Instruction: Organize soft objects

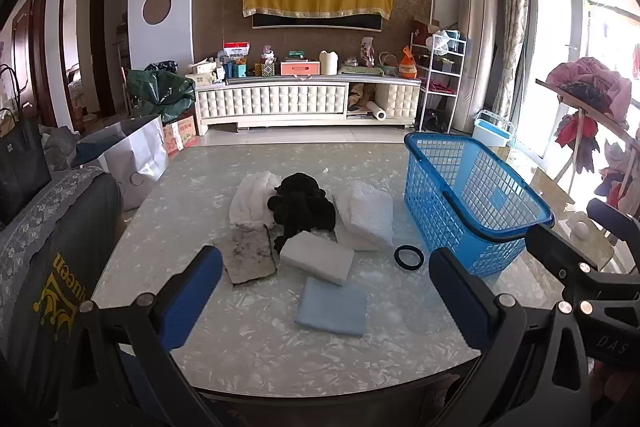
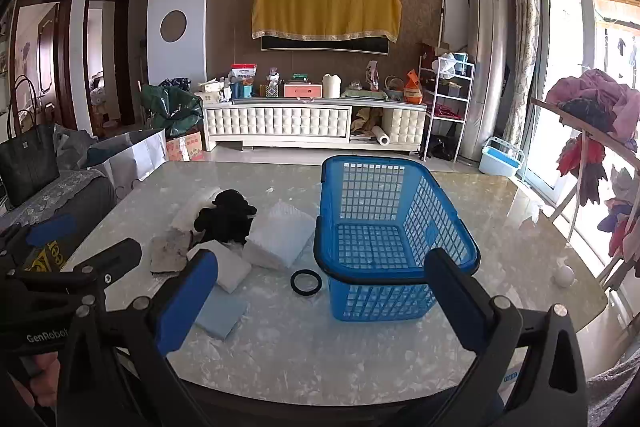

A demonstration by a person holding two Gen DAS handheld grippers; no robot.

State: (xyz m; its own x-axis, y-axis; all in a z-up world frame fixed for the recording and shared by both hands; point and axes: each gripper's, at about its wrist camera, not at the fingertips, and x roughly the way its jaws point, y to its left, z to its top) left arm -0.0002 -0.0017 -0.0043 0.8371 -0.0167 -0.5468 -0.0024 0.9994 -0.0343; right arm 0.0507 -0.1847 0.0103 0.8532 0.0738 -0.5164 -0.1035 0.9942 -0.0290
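Note:
Soft items lie grouped on the marble table [image 1: 248, 347]: a white fluffy cloth [image 1: 250, 201], a black plush [image 1: 302, 205], a white quilted pad [image 1: 368, 219], a dirty grey sponge [image 1: 250, 255], a white foam block [image 1: 316, 257], a light blue folded cloth [image 1: 332, 307] and a black ring [image 1: 409, 257]. An empty blue mesh basket [image 2: 384, 239] stands to their right. My left gripper [image 1: 324, 291] hangs open above the blue cloth. My right gripper [image 2: 320, 299] is open too, near the basket's front and the black ring [image 2: 306, 281]. Neither holds anything.
A small white ball [image 2: 564, 275] rests near the table's right edge. A sofa with a black handbag [image 1: 20, 163] and a white paper bag [image 1: 136, 155] stand at the left. A rack of clothes [image 2: 600, 131] is at the right, a TV cabinet [image 1: 308, 99] beyond.

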